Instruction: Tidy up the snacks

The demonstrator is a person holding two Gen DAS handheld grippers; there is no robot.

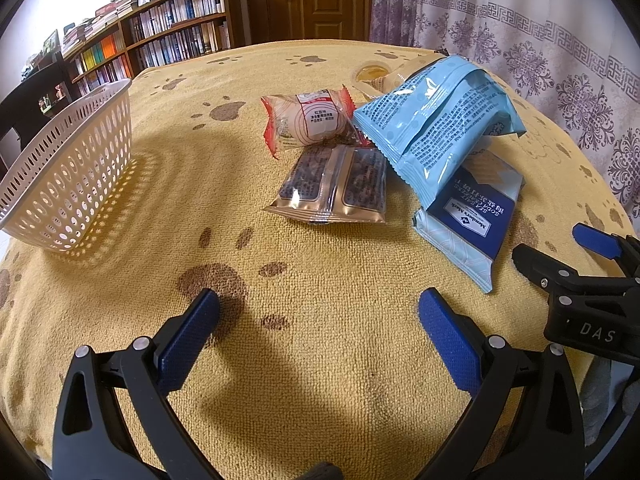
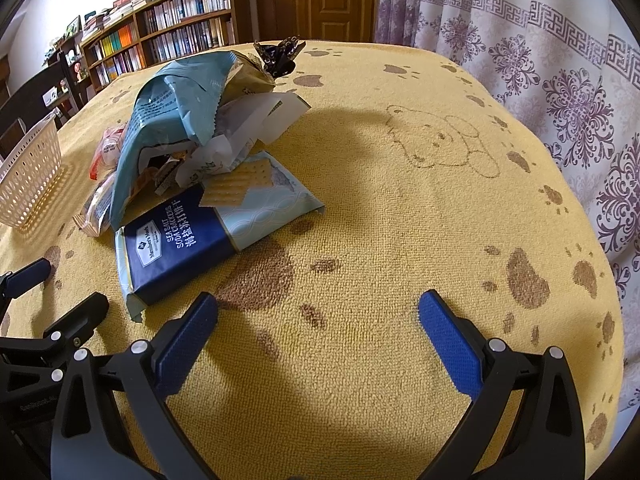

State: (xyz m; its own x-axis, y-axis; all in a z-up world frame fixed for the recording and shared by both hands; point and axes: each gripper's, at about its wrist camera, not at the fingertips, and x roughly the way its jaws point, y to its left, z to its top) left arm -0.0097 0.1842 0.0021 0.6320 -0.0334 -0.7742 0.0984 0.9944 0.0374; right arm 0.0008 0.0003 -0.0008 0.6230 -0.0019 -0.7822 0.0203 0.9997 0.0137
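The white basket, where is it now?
In the left wrist view, the white basket stands at the left table edge, apart from the snack pile.

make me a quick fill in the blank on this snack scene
1. Both grippers are ____.
2. The basket holds ____ snacks.
3. The cracker pack reads SEA ____ SODA CRACKERS.
4. The light blue bag lies partly on the ____ pack.

Answers: open; no; SALT; cracker
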